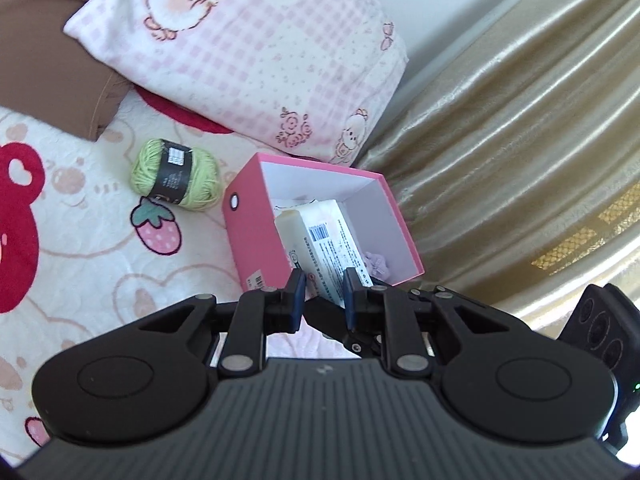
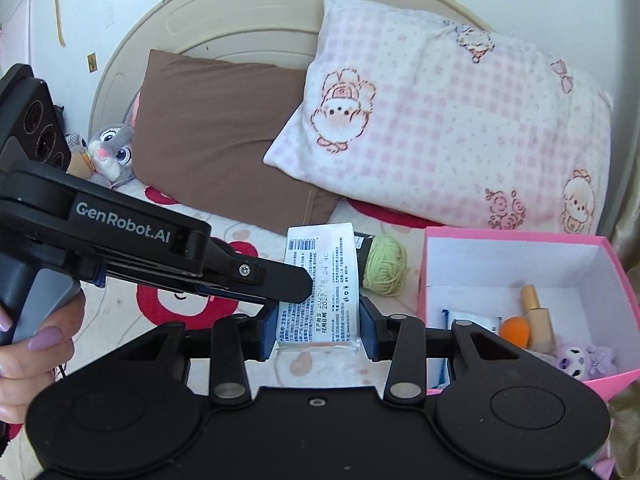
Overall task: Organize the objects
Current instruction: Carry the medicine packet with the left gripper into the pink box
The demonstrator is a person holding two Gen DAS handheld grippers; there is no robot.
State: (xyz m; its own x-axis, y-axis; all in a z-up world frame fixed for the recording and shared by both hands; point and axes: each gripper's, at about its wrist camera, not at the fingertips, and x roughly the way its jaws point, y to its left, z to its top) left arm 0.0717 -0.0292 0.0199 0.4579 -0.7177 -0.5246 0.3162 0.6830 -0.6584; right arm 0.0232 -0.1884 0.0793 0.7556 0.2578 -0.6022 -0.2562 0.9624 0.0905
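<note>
A white wipes packet (image 2: 320, 288) with a barcode is held between both grippers above the bed. My right gripper (image 2: 318, 330) is shut on its lower end. My left gripper (image 1: 323, 294) is shut on the same packet (image 1: 320, 240), and its arm (image 2: 160, 248) crosses the right wrist view from the left. A pink box (image 2: 520, 236) stands open at the right, holding a gold bottle (image 2: 538, 316), an orange sponge (image 2: 516, 330), a purple plush (image 2: 588, 358) and a small packet (image 2: 476, 322). A green yarn ball (image 1: 176, 176) lies on the blanket left of the box (image 1: 256, 216).
A pink checked pillow (image 2: 440, 120) and a brown pillow (image 2: 216, 140) lean on the beige headboard (image 2: 224, 12). A grey bunny toy (image 2: 112, 156) sits at the far left. A gold curtain (image 1: 520, 140) hangs right of the box. The blanket (image 1: 80, 240) has a bear and strawberry print.
</note>
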